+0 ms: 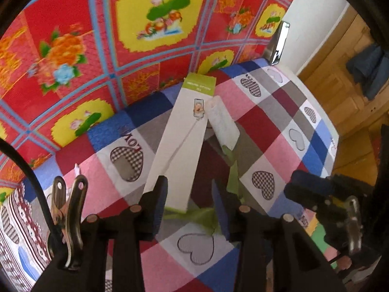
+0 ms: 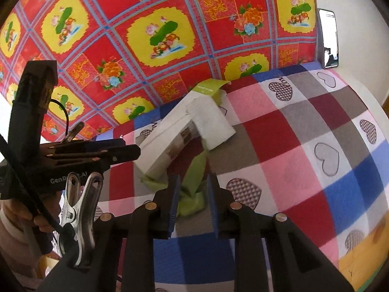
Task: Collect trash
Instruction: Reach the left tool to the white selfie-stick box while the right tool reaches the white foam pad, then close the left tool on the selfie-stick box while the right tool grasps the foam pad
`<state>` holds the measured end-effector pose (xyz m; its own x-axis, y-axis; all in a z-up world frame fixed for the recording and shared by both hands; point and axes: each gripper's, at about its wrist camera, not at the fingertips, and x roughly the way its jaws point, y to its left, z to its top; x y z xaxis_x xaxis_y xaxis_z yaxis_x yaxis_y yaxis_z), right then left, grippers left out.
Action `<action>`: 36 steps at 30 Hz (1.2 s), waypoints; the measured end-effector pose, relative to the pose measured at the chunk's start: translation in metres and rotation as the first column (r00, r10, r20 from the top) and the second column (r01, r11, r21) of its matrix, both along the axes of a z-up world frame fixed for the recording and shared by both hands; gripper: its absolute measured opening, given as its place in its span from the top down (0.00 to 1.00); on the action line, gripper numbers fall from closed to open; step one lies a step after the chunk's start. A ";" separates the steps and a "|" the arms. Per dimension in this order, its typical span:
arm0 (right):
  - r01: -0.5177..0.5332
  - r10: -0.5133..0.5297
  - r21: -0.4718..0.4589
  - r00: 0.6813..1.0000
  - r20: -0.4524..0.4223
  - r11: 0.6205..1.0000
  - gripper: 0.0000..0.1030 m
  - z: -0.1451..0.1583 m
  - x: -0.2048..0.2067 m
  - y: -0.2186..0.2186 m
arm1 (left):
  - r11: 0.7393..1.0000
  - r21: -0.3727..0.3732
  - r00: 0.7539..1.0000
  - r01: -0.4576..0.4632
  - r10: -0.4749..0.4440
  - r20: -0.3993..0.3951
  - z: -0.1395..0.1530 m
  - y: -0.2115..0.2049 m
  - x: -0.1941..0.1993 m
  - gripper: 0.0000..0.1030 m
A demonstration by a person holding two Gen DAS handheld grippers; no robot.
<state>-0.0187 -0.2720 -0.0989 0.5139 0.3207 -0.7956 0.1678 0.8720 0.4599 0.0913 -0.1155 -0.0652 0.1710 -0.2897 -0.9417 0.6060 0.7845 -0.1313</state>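
Note:
A long white box with a green end [image 1: 180,136] lies on the checked bedspread [image 1: 267,126], over a thin green plastic bag [image 1: 201,216]. A white paper roll [image 1: 222,124] rests against the box. My left gripper [image 1: 189,194] is open, its fingers either side of the box's near end. In the right wrist view the box [image 2: 170,141], the roll [image 2: 211,124] and the bag [image 2: 194,182] show. My right gripper [image 2: 193,194] is open around the bunched bag. The left gripper [image 2: 131,152] appears at the left, beside the box.
A red and yellow flowered cloth [image 1: 121,36] covers the wall behind the bed. A phone [image 2: 329,39] leans at the bed's far right corner. A wooden floor [image 1: 352,92] and dark clothing [image 1: 369,70] lie beyond the bed's right edge.

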 end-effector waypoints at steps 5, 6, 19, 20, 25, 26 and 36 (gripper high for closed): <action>-0.045 0.045 0.019 0.999 -0.001 0.999 0.77 -0.013 0.013 -0.017 | 0.999 0.049 0.999 0.017 -0.015 -0.029 -0.020 -0.022 0.015 0.62; -0.052 0.052 0.023 0.999 0.000 0.998 0.76 -0.014 0.015 -0.019 | 0.998 0.058 0.999 0.013 -0.011 -0.034 -0.023 -0.024 0.018 0.62; -0.217 0.217 0.005 0.976 0.011 0.976 0.52 -0.042 0.059 -0.027 | 0.993 0.117 0.999 0.032 -0.030 -0.017 -0.041 -0.044 0.039 0.57; -0.224 0.224 0.005 0.975 0.013 0.975 0.50 -0.043 0.060 -0.026 | 0.992 0.124 0.999 0.038 -0.036 -0.019 -0.041 -0.046 0.041 0.54; -0.278 0.278 -0.006 0.960 0.015 0.961 0.50 -0.053 0.075 -0.023 | 0.985 0.166 0.998 0.054 -0.050 -0.025 -0.042 -0.049 0.047 0.49; -0.283 0.283 -0.008 0.959 0.014 0.959 0.50 -0.054 0.077 -0.023 | 0.984 0.170 0.999 0.049 -0.045 -0.028 -0.042 -0.049 0.048 0.49; -0.337 0.337 0.001 0.941 0.000 0.941 0.50 -0.070 0.091 -0.022 | 0.979 0.206 0.998 0.010 0.004 -0.065 -0.062 -0.048 0.055 0.40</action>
<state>0.0727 -0.2943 -0.1686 0.3758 0.4761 -0.7951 -0.1360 0.8770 0.4608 0.1462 -0.1634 -0.1277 0.1068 -0.0887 -0.9903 0.6038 0.7971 -0.0062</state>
